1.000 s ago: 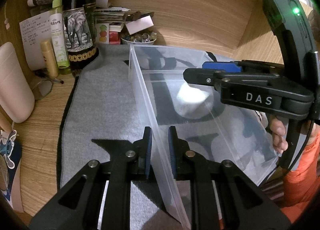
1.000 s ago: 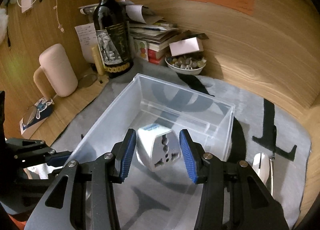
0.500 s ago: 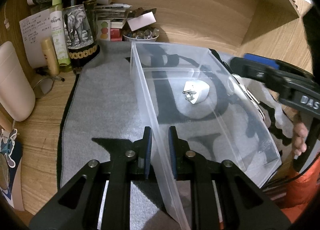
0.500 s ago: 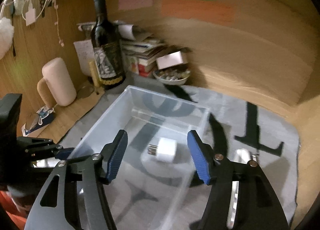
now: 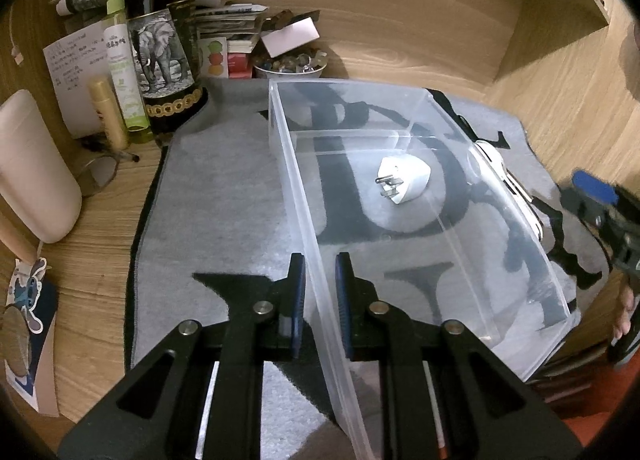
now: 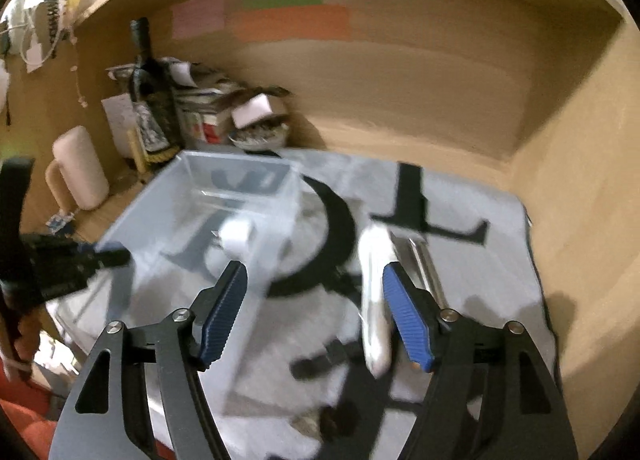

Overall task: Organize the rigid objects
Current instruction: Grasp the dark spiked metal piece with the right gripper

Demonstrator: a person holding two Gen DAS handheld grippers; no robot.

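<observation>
A clear plastic bin stands on a grey mat. A white plug adapter lies inside the bin; it also shows blurred in the right wrist view. My left gripper is shut on the bin's near left wall. My right gripper is open and empty, right of the bin, above the mat. A white elongated object and a metal tool lie on the mat between and beyond its fingers. The right gripper also shows at the right edge of the left wrist view.
A dark wine bottle, a green spray bottle, a gold tube, a bowl of stones and stacked books stand at the back. A beige mug is at the left. Wooden walls enclose the back and right.
My right gripper let go of the adapter, which now lies in the bin, then opened wider and swung right out of the bin toward the white object. The left gripper has held still.
</observation>
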